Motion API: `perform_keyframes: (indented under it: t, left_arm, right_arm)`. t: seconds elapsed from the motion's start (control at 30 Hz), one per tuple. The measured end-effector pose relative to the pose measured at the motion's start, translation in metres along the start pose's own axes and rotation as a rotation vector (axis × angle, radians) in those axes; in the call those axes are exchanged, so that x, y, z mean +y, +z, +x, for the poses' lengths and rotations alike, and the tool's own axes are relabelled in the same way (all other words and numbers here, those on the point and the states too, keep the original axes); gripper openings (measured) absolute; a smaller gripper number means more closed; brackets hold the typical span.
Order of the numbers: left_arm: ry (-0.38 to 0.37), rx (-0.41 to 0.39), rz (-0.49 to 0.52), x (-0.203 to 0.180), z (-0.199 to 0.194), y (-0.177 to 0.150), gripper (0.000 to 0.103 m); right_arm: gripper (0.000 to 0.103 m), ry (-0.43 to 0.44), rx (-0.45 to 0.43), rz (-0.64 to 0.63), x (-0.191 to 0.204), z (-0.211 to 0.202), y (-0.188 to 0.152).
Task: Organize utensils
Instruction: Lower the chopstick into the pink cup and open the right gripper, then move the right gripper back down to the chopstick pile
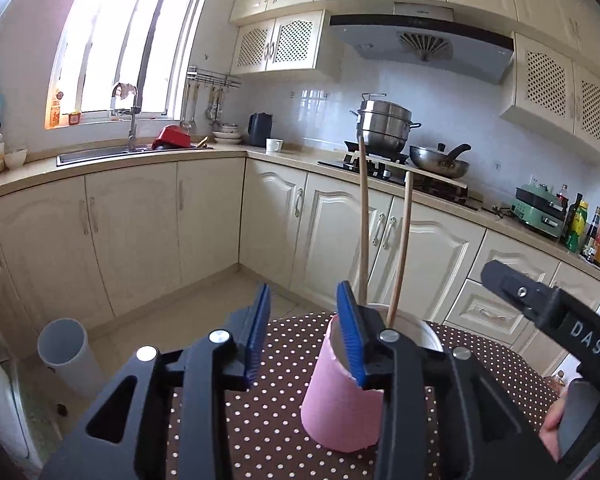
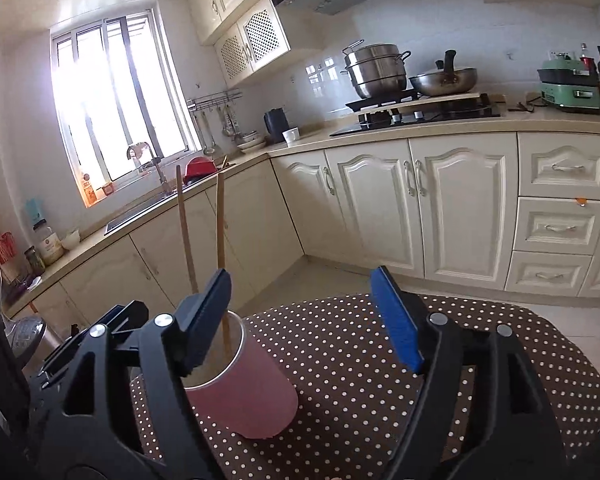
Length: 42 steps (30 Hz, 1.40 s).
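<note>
Left wrist view: pink cup [image 1: 342,392] on the polka-dot counter [image 1: 268,400], two wooden chopsticks [image 1: 400,256] standing in it; left claw [image 1: 305,334] spread, empty, cup beside its right finger. Right claw [image 2: 312,316] is spread wide, empty. Cup is probably light and tippy, so grip chopsticks mid-shaft; only the right wrist view shows inside the rim.

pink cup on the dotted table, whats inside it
Two wooden chopsticks stand in the pink cup, leaning against its rim and sticking out well above it. Their lower ends and the cup's bottom are hidden by its wall and the gripper fingers.
</note>
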<state>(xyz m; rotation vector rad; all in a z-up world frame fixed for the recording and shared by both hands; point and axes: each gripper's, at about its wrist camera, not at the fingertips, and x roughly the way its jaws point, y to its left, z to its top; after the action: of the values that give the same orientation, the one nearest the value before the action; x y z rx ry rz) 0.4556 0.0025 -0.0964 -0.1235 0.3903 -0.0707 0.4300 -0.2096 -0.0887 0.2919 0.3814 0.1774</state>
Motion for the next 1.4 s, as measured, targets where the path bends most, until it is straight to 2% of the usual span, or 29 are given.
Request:
perform_keyframes:
  t: [0.23,0.4,0.53,0.8,0.97,1.13,1.2,1.4]
  left_arm:
    - [0.010,-0.003,0.039,-0.003,-0.033,0.007,0.046]
    - [0.005,-0.009,0.059,-0.006,-0.058,0.015,0.048]
    - [0.018,-0.018,0.087,-0.010,-0.085,0.018,0.054]
    - [0.020,-0.002,0.119,-0.015,-0.138,0.013,0.055]
    - [-0.004,0.070,0.131,-0.013,-0.161,0.000,0.057]
    - [-0.023,0.156,0.173,-0.012,-0.175,-0.012,0.058]
    - [-0.019,0.180,0.195,-0.011,-0.178,-0.017,0.059]
    - [-0.017,0.277,0.226,-0.005,-0.180,-0.035,0.059]
  right_arm:
    - [0.078,-0.019,-0.015,-0.046,0.009,-0.029,0.002]
    - [0.080,-0.013,-0.025,-0.067,0.015,-0.055,0.007]
    - [0.089,-0.019,-0.070,-0.089,0.019,-0.083,0.009]
    - [0.095,0.011,-0.045,-0.159,0.031,-0.137,0.001]
    - [0.095,-0.030,0.048,-0.257,0.043,-0.157,-0.016]
    - [0.095,-0.036,0.223,-0.327,0.050,-0.155,-0.040]
    - [0.095,-0.012,0.279,-0.312,0.048,-0.155,-0.049]
    - [0.095,-0.019,0.430,-0.206,0.035,-0.147,-0.065]
